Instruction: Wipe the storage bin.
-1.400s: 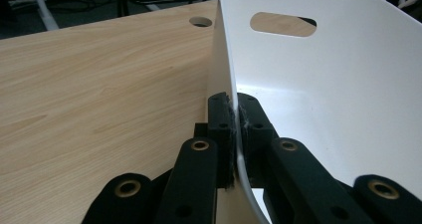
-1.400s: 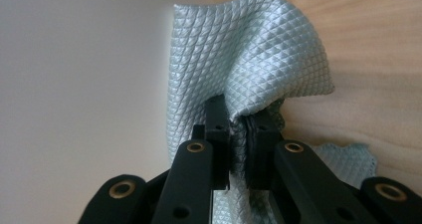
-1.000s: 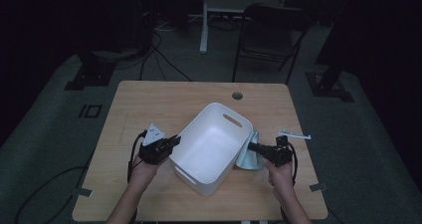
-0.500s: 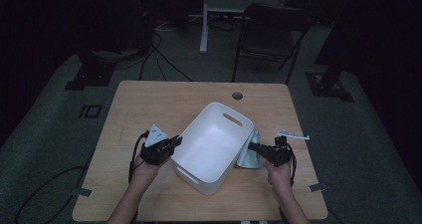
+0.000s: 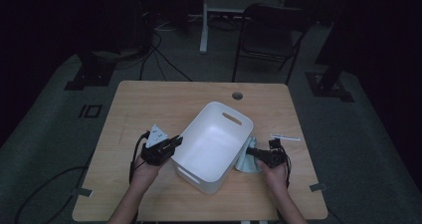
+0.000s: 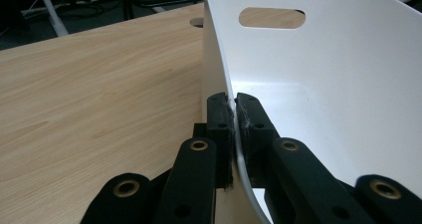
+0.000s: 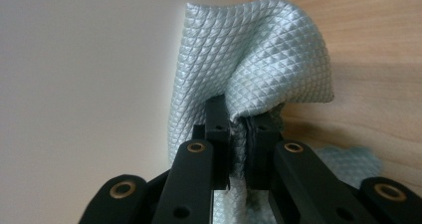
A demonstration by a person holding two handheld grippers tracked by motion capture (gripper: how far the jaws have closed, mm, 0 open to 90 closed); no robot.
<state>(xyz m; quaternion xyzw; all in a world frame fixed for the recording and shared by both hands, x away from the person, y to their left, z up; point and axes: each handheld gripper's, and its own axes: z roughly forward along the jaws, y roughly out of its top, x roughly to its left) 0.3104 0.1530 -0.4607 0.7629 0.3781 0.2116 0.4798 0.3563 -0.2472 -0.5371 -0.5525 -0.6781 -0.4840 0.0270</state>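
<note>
From up high we see a wooden table [image 5: 149,104] with a white tub [image 5: 211,144] sitting on it, turned a bit crooked. Our left gripper [image 5: 171,145] is at the tub's left wall, and our right gripper [image 5: 255,153] is on the other side, just beside the tub, where a light blue cloth [image 5: 246,160] lies on the table against the tub's wall. A small white strip [image 5: 285,137] lies near the right hand, apart from the cloth. In the left gripper view, the jaws are squeezed together on the thin rim of the tub [image 6: 348,84], one jaw outside and one inside, so we hold the tub steady. In the right gripper view, the jaws are pinched tight on a fold of the cloth [image 7: 259,55], which bunches up right next to the tub's white wall [image 7: 84,69]. We think we are at the step of picking up the cloth to wipe the tub or drop it in. Next we would need to lift the cloth over the rim while the left side keeps the tub from sliding.
</note>
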